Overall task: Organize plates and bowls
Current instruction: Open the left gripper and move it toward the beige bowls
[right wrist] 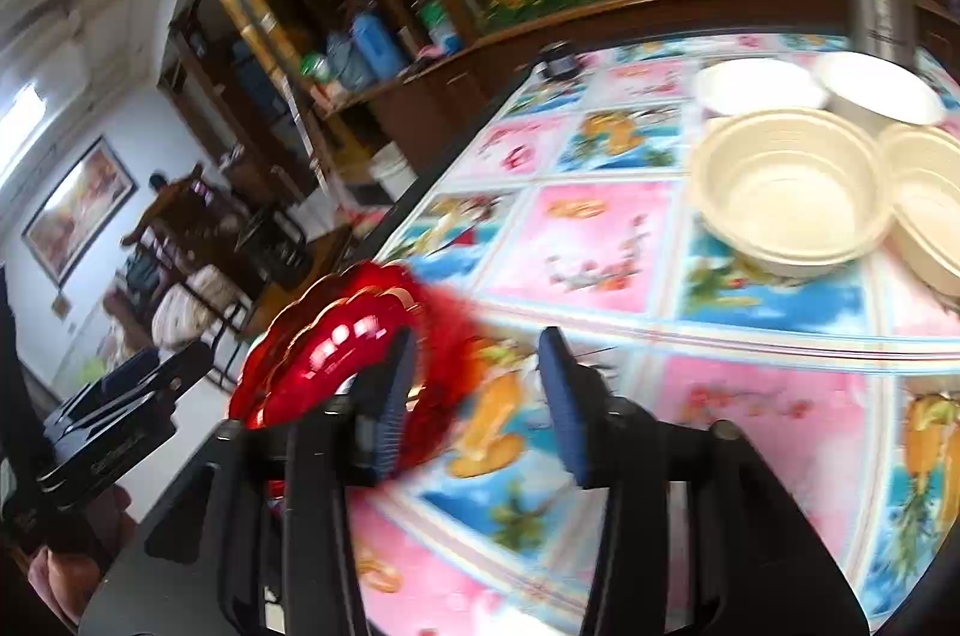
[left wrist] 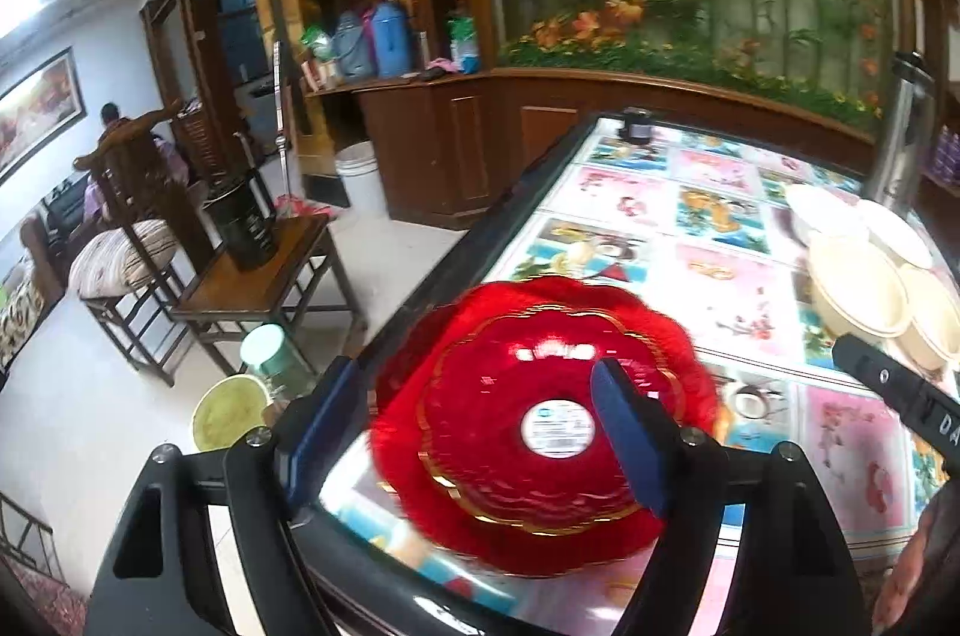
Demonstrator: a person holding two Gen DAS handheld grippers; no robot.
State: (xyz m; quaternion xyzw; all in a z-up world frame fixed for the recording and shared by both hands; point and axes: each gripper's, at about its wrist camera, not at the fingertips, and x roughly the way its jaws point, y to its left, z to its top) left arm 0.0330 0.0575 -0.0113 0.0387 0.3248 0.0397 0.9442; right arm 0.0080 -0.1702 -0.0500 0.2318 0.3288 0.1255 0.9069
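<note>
Red plates (left wrist: 528, 432), stacked, count unclear, lie at table (left wrist: 738, 300) edge. Four cream bowls (right wrist: 786, 192) sit well apart. Left gripper (left wrist: 474, 432) stands wide, right gripper (right wrist: 480, 402) narrower; neither grips.

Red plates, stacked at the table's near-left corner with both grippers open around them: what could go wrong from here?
1. The red plates sit at the table corner, rim near the dark edge; a nudge could tip them off.
2. The left gripper straddles the stack, so one of its fingers over the plate could catch it when pulling away.
3. The right gripper has a finger against the rim and might drag the stack.
</note>
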